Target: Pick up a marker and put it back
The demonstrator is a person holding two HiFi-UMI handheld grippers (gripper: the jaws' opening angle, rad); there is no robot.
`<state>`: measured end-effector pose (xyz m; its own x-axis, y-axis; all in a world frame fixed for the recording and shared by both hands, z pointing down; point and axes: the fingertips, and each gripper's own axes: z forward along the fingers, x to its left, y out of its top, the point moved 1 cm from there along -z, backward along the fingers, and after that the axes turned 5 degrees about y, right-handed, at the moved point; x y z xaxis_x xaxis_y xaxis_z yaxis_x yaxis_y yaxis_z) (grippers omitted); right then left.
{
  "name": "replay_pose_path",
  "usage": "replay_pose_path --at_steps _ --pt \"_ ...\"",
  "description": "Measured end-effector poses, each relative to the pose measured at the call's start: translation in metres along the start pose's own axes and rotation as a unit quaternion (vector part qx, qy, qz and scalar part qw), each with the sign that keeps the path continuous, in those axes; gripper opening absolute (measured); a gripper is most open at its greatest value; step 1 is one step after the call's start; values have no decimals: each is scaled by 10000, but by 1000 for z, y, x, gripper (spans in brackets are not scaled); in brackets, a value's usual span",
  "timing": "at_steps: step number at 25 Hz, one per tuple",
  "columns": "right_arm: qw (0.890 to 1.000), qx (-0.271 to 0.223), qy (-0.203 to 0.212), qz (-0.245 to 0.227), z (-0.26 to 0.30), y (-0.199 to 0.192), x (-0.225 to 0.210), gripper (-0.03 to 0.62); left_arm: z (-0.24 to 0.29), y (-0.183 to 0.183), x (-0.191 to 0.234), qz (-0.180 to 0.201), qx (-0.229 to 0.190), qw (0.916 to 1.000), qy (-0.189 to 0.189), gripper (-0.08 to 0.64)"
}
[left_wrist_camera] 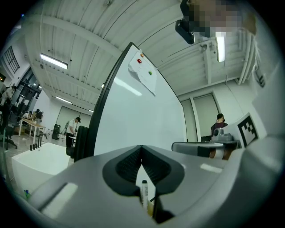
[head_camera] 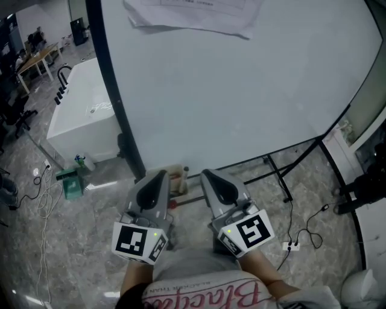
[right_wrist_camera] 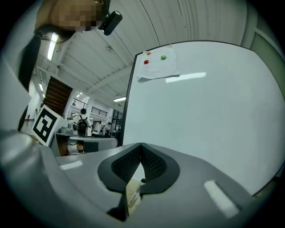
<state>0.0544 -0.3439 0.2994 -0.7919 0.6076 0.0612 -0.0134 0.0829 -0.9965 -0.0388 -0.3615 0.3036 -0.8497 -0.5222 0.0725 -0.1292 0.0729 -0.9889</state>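
Note:
In the head view both grippers are held side by side low in front of a big whiteboard [head_camera: 241,90]. My left gripper [head_camera: 160,175] and my right gripper [head_camera: 206,174] point at the board's lower edge, each with its jaws closed tip to tip and nothing between them. Between and just beyond them sits a small box [head_camera: 175,181] with a marker [head_camera: 185,172] standing up in it. In the left gripper view the marker [left_wrist_camera: 144,190] shows through the gap below the shut tips. The right gripper view shows the labelled box [right_wrist_camera: 132,196] the same way.
A sheet of paper [head_camera: 193,15] is pinned near the top of the board. The board's black stand leg [head_camera: 278,176] crosses the floor at right, with a power strip and cable [head_camera: 291,245] beyond it. A white counter [head_camera: 78,114] stands at left, and people work at distant desks.

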Motion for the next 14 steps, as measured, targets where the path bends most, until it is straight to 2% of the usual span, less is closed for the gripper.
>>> replay_pose_path --at_steps 8,14 --pt "9998 -37 3 -205 2 5 6 2 3 3 -5 268 5 9995 -142 0" --pt "9997 5 40 -232 2 5 8 2 3 5 -9 305 -41 9993 -191 0"
